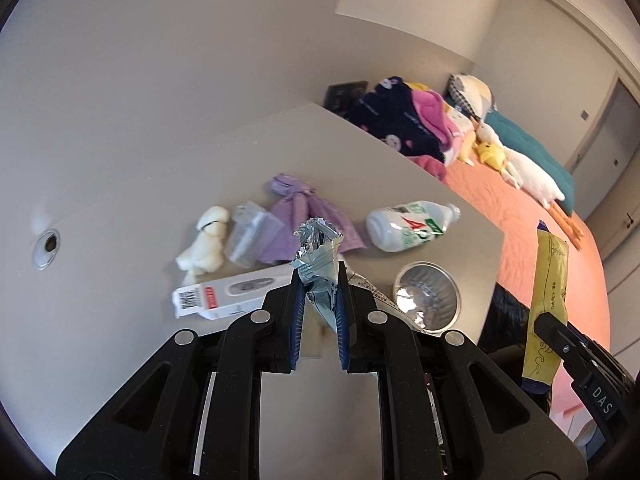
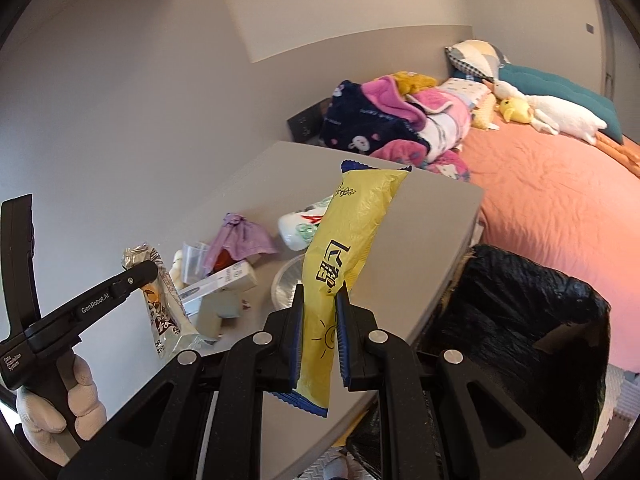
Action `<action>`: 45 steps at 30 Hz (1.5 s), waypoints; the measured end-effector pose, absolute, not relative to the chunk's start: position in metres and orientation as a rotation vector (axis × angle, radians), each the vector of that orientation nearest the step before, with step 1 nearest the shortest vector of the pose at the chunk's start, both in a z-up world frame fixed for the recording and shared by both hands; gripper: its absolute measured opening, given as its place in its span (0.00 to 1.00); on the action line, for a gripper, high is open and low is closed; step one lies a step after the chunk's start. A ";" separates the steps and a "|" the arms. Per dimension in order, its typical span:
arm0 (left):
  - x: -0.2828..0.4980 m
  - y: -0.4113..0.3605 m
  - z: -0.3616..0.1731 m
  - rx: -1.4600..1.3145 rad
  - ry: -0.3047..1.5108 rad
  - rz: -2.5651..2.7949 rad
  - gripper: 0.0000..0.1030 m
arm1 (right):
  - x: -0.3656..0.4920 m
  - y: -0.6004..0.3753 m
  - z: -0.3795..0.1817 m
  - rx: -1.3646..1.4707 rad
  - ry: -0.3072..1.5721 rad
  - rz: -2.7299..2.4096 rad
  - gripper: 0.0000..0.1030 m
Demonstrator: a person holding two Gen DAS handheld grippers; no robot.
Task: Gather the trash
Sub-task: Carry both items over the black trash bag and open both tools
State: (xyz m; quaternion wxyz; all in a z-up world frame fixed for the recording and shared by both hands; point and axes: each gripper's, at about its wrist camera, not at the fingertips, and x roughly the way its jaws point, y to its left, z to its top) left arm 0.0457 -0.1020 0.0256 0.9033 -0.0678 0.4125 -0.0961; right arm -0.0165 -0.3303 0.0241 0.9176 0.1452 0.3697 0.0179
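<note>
Nearest the bin, which stands lined in black just off the bench's near corner, the right gripper is clamped on a yellow snack wrapper. The wrapper stands nearly upright, its long axis running up from the jaws with the blue crimped end on top and the lower end hanging below the pads. A little farther from the bin, the left gripper, held in a gloved hand, is pinched tight on a crumpled silver foil wrapper, whose torn end points up and away from the jaws.

Both pieces appear lifted clear of the bench, so the step in hand is probably the carry to the bin. It would go best with each wrapper brought over the open mouth before the jaws part, lower end first, since light foil may drift or catch the liner rim.

Farther from the bin, a plastic bottle lies on its side on the bench, beside a foil cup, a purple cloth and a white box.
</note>
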 end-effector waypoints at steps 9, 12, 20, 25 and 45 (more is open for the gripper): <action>0.044 -0.153 0.030 -0.072 0.858 -0.323 0.13 | -0.041 -0.368 0.025 0.338 0.740 -0.056 0.15; 0.043 -0.172 0.031 -0.049 0.858 -0.369 0.13 | -0.049 -0.379 0.026 0.351 0.732 -0.090 0.15; 0.036 -0.223 0.034 0.012 0.855 -0.495 0.13 | -0.072 -0.412 0.031 0.388 0.707 -0.180 0.15; 0.031 -0.252 0.033 0.048 0.863 -0.569 0.13 | -0.084 -0.431 0.028 0.408 0.703 -0.231 0.15; 0.009 -0.325 0.013 0.156 0.946 -0.844 0.90 | -0.127 -0.489 0.033 0.517 0.603 -0.471 0.66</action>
